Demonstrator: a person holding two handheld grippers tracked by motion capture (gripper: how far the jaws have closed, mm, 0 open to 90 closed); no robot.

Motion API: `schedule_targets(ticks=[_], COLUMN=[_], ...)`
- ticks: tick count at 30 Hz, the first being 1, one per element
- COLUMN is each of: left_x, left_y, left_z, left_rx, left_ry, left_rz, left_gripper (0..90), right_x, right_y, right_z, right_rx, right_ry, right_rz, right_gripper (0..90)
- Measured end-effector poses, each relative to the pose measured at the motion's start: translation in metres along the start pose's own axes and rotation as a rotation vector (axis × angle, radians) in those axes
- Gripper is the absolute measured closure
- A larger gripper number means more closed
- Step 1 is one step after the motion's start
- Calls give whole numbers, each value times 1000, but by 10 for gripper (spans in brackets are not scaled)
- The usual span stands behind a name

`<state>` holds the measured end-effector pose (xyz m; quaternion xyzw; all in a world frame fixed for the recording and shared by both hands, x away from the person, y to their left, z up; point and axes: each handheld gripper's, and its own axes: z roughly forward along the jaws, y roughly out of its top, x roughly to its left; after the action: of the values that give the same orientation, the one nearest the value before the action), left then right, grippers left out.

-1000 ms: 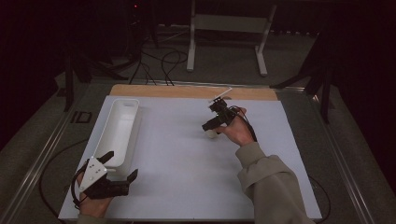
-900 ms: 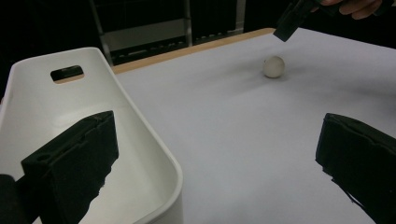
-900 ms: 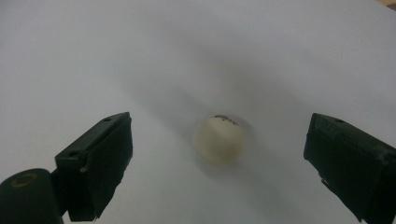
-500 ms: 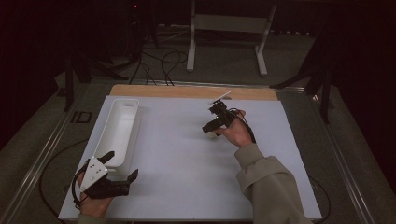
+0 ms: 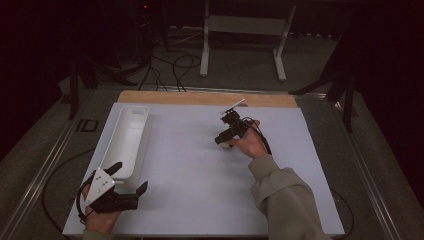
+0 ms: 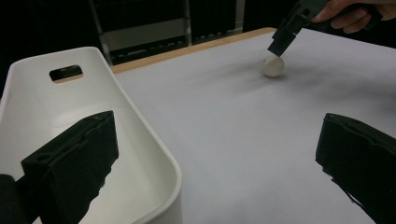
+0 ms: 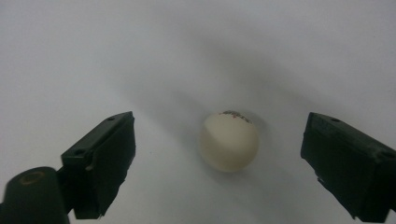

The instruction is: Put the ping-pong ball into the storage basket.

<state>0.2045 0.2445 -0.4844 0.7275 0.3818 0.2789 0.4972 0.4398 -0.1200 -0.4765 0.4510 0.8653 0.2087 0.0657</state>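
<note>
Right gripper view: right claw (image 7: 217,163) wide open, straddling white ball (image 7: 229,141) on tabletop (image 7: 140,56), not yet gripped. Left claw (image 5: 127,180) open, empty, beside white bin (image 5: 127,140). Judgement: early stage; grasp, lift, likely transfer to bin remain.

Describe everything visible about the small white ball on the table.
The ball is small, round and off-white with a smooth matte surface that looks like plastic, much like a table-tennis ball. A small dark and reddish printed mark sits near its top; it is too blurred to read. It rests on the white table surface, right of the middle, casting a soft shadow. The right gripper hangs just above it, jaws wide open on either side, not touching it. It looks whole and undented.
</note>
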Motion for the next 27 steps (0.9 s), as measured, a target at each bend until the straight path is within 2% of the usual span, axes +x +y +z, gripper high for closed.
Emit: schedule_targets(ticks=[7, 27], left_x=[0, 0], left_y=[0, 0], left_z=[0, 0], left_rx=[-3, -3], left_ry=[0, -2], left_rz=[-2, 1], left_gripper=[0, 0], right_x=[-2, -5], right_y=[-2, -3], right_z=[4, 16], right_rx=[7, 47], right_ry=[15, 26], right_rz=[22, 37], right_gripper=[107, 145])
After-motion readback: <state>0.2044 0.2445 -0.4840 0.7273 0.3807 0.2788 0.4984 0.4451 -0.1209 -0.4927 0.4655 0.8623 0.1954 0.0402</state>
